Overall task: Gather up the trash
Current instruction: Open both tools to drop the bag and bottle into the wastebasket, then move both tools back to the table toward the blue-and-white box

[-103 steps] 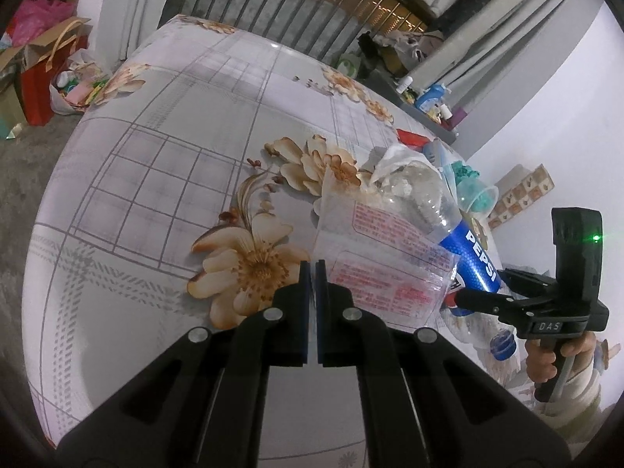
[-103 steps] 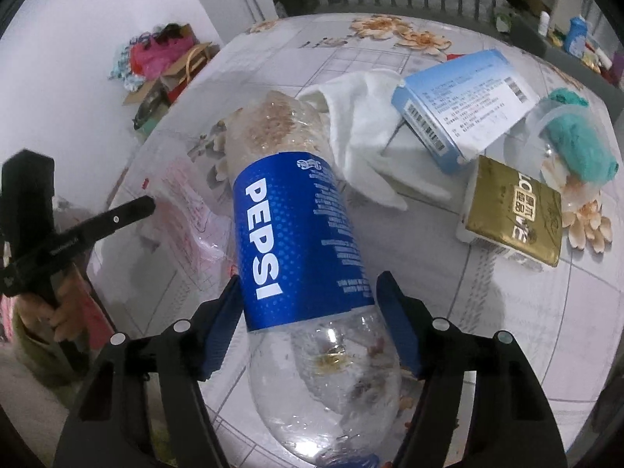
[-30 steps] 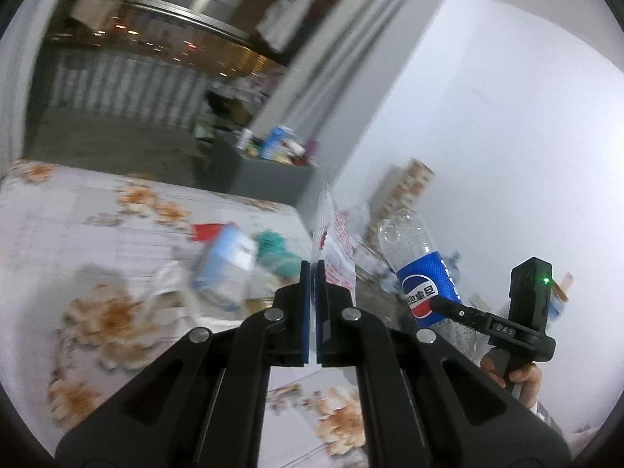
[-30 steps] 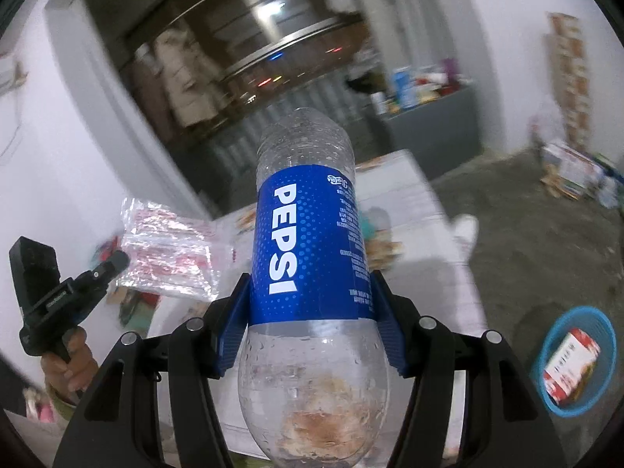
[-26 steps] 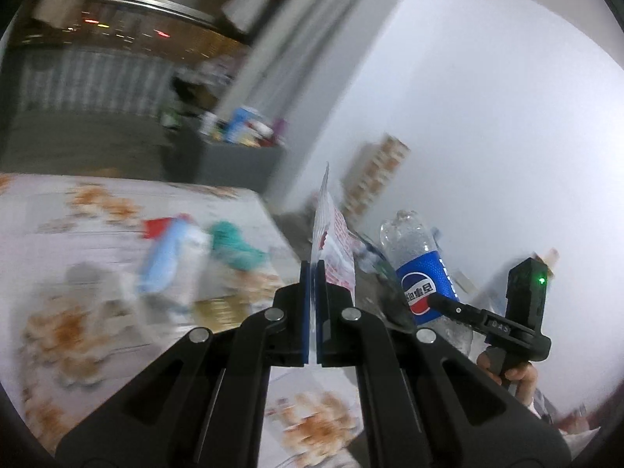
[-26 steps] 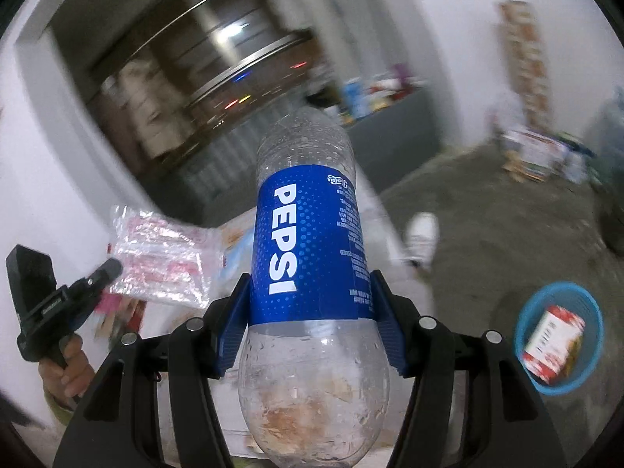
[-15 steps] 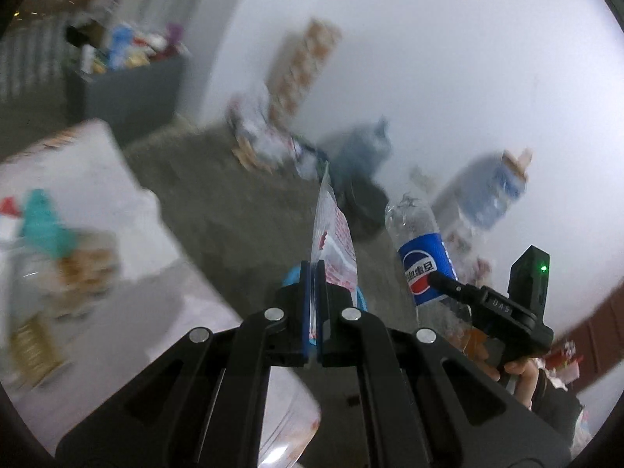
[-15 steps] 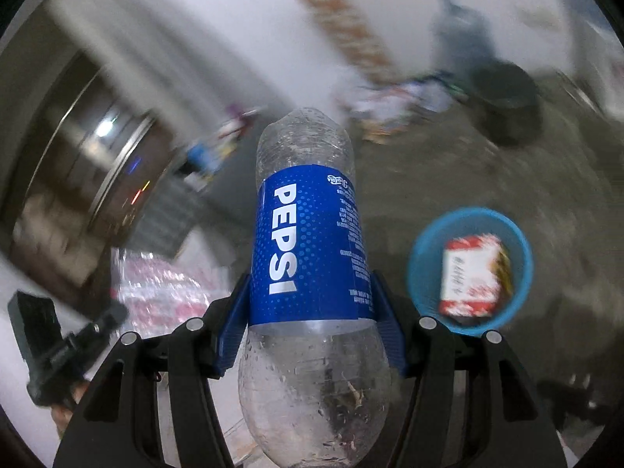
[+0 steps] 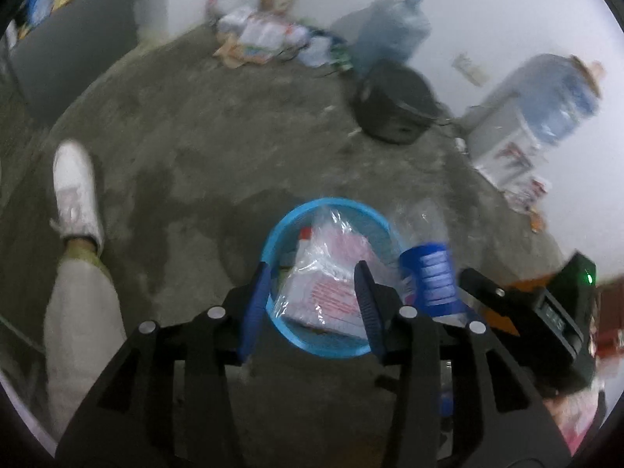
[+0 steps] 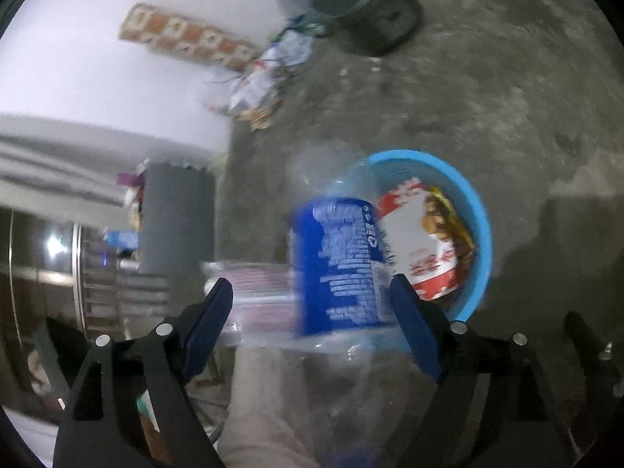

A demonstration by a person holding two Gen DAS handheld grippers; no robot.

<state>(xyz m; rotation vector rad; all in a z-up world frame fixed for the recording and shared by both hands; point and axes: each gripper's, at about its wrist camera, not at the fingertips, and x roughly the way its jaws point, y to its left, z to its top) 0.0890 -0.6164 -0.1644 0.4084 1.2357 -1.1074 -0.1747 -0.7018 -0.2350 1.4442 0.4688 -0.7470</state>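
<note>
Left wrist view: my left gripper (image 9: 310, 304) is spread wide over the blue bin (image 9: 273, 234), and the clear bag (image 9: 331, 273) lies loose between the pads without touching them, its lower part inside the bin rim. My right gripper (image 10: 312, 312) is also spread; the Pepsi bottle (image 10: 337, 265) sits blurred in the gap, clear of both pads, just beside the bin's rim and partly across it. I judge both pieces are being dropped right now.

To do this well I would keep both grippers directly above the bin's mouth and hold them apart until each piece is clearly inside. The bottle is the risk: it is long, stiff and round, and from the left wrist it shows (image 9: 429, 273) at the rim rather than over the centre, so it may strike the edge, bounce and roll away across the floor (image 9: 195, 148). Shifting the right gripper toward the bin's middle would help. The bag is light and floppy and could drape over the rim.

In the bin there is already a red-and-white packet (image 10: 425, 245) lying across the bottom, seen from the right wrist. What else lies under it I cannot tell.
</note>
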